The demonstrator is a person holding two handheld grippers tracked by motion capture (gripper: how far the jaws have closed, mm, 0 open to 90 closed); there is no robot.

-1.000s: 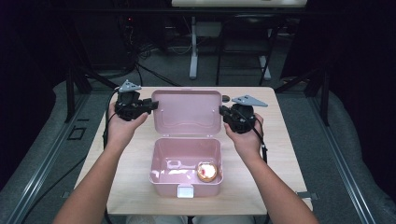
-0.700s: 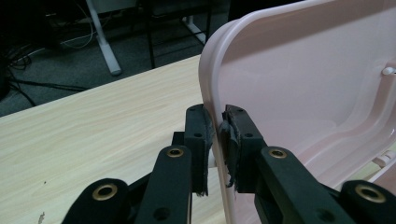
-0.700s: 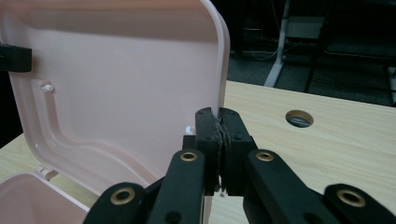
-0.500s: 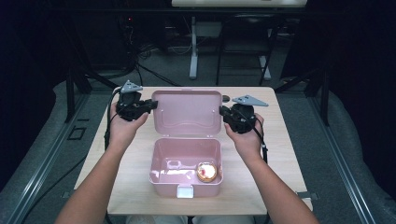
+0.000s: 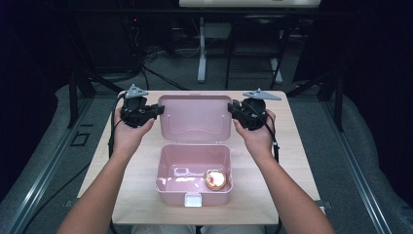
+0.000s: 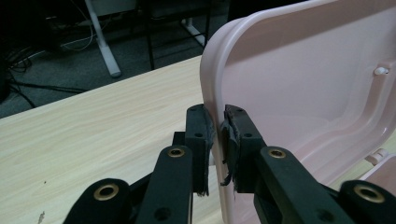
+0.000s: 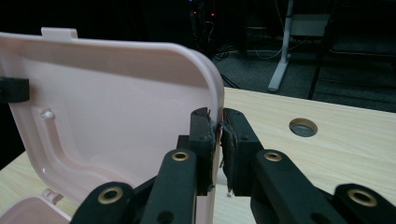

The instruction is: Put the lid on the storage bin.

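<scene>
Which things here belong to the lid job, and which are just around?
In the job: lid, pink box, left gripper, right gripper.
Just around: round golden item inside the box, table hole, desk legs behind.

upright lid (image 5: 196,119) walls off box (image 5: 193,176) rear, front and top approach open, bare tabletop (image 5: 292,161) beside
</scene>
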